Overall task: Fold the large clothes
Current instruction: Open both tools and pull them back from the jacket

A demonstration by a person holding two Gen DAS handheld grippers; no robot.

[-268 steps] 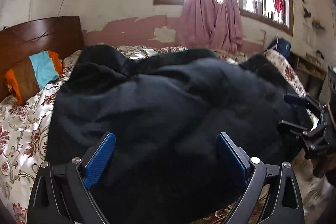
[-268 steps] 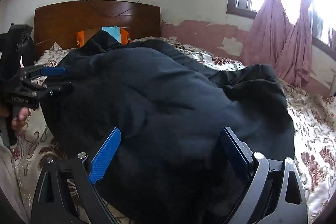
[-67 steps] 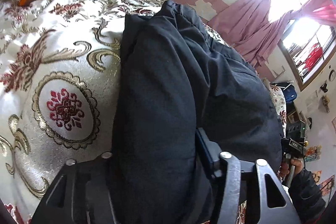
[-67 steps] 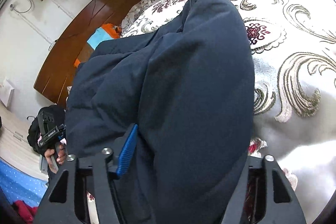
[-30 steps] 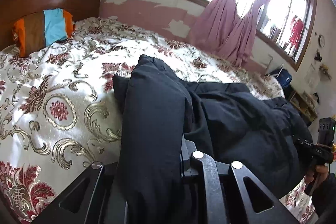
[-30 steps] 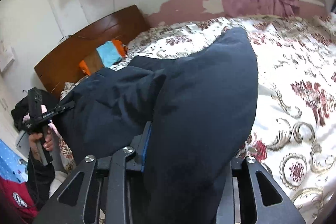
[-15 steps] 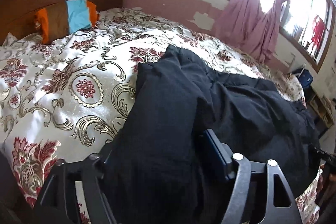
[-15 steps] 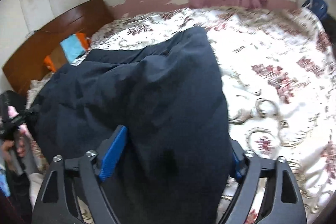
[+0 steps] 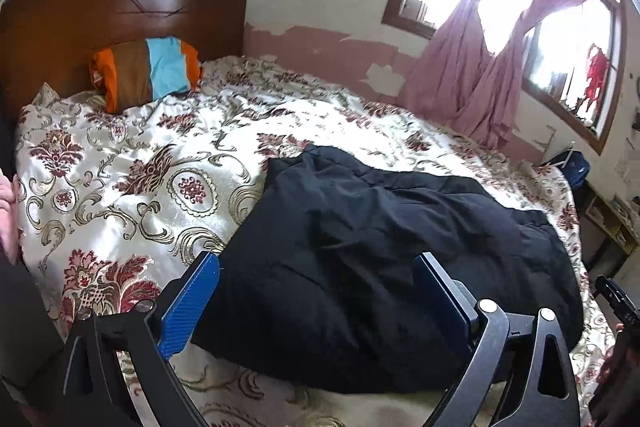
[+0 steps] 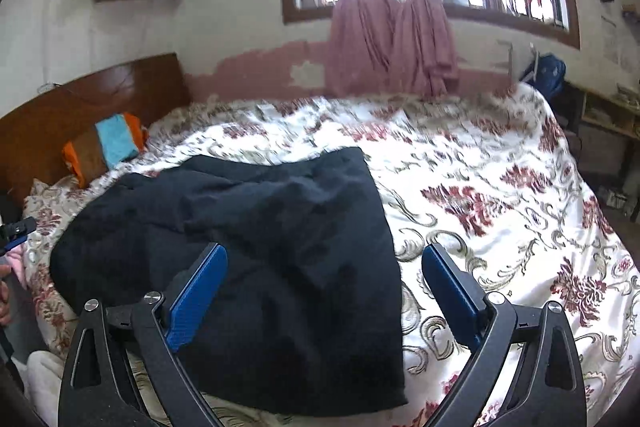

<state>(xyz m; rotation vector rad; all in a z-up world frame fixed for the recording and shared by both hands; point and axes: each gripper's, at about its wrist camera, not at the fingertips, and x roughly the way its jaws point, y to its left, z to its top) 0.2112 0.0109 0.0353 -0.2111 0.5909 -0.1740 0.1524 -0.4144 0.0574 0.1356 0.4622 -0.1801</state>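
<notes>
A large black garment point(image 9: 380, 251) lies folded over itself on the floral bedspread point(image 9: 140, 171), near the bed's front edge. In the right wrist view the garment point(image 10: 260, 251) covers the left half of the bedspread point(image 10: 500, 211). My left gripper point(image 9: 316, 279) is open and empty, its blue pads point(image 9: 188, 307) apart just above the garment's near left part. My right gripper point(image 10: 324, 271) is open and empty above the garment's right edge. The right gripper's tip point(image 9: 616, 303) shows at the far right of the left wrist view.
A striped orange, brown and blue pillow point(image 9: 144, 71) leans against the wooden headboard point(image 9: 100, 15). Pink curtains point(image 10: 392, 39) hang at the window behind the bed. A low shelf point(image 10: 608, 131) stands to the right of the bed.
Both grippers have opened and let go of the black garment, which now lies flat on the bed. Both have drawn back from it.
</notes>
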